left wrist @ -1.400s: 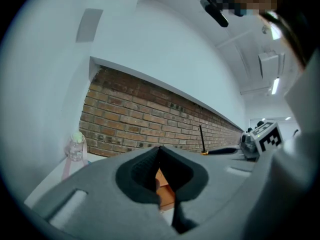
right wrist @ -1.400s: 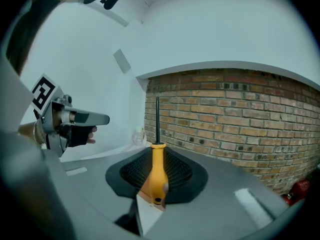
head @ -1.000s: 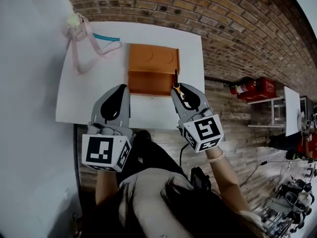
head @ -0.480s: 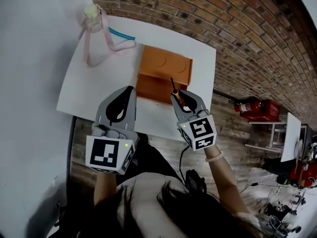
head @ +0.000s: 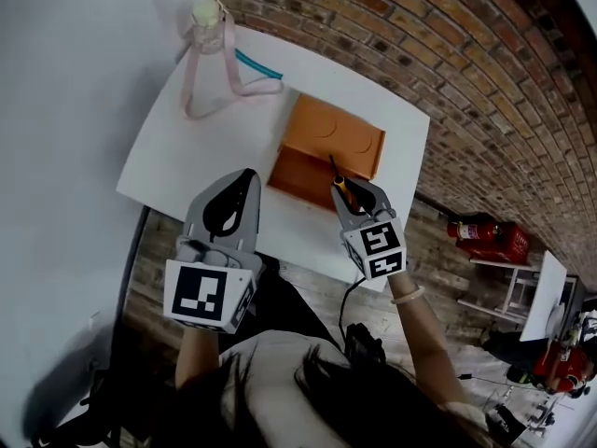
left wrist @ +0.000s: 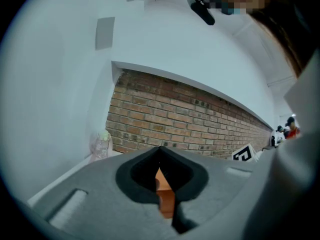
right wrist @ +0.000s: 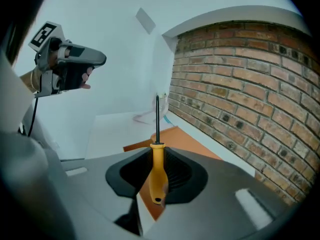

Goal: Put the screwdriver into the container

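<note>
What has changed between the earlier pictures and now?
The right gripper, still shut on the screwdriver, seems to have moved a little along the orange container, from its right corner toward the middle. The head view also turned. The left gripper stays shut and empty; the bottle has not moved.

1 screwdriver [head: 338, 177]; 1 orange container [head: 331, 138]; 1 white table [head: 177, 157]; 1 bottle [head: 207, 26] w/ 1 pink strap [head: 190, 101]; 1 teal stick [head: 257, 63], poss. straw; 2 grippers: left gripper [head: 244, 179], right gripper [head: 357, 192]; 1 red extinguisher [head: 471, 227].

right gripper [head: 359, 194] holds the screwdriver [head: 338, 177] over the orange container [head: 326, 138].
</note>
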Motion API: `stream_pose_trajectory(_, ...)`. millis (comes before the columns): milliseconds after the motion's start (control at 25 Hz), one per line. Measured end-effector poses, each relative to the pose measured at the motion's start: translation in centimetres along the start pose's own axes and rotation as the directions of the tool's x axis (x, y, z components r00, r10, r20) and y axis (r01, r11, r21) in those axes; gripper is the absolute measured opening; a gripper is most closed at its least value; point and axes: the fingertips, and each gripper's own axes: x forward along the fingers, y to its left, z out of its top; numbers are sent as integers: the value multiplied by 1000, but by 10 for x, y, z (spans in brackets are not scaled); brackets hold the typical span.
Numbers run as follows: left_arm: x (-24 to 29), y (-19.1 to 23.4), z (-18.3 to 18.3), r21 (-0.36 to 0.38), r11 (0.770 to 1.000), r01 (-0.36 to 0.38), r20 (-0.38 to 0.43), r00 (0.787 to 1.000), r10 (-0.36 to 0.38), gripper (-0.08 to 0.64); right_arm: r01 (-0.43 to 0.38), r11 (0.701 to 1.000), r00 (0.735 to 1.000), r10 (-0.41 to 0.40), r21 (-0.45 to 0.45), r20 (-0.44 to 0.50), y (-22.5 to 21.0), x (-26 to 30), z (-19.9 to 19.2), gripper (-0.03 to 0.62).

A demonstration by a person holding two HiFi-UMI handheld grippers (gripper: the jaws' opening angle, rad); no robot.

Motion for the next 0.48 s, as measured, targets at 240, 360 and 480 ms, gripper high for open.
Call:
stream_pose_trajectory(240, 0, 2, -3, -1, 1000, -27, -2, 1000, 27, 2, -37, 999, 998, 35, -26, -52, -3, 17, -16, 78)
stream_pose_trajectory(360, -1, 3, -5, -1, 999, -39, -6, 999, 39, 2, -56, 998, 995, 53, -32, -84, -4, 25, -25, 78)
stream_pose_trajectory(480, 0, 3, -3, -13, 999, -52, 8, 999, 52, 2, -71, 997, 992, 67, -37, -110, -5, 33, -33, 78)
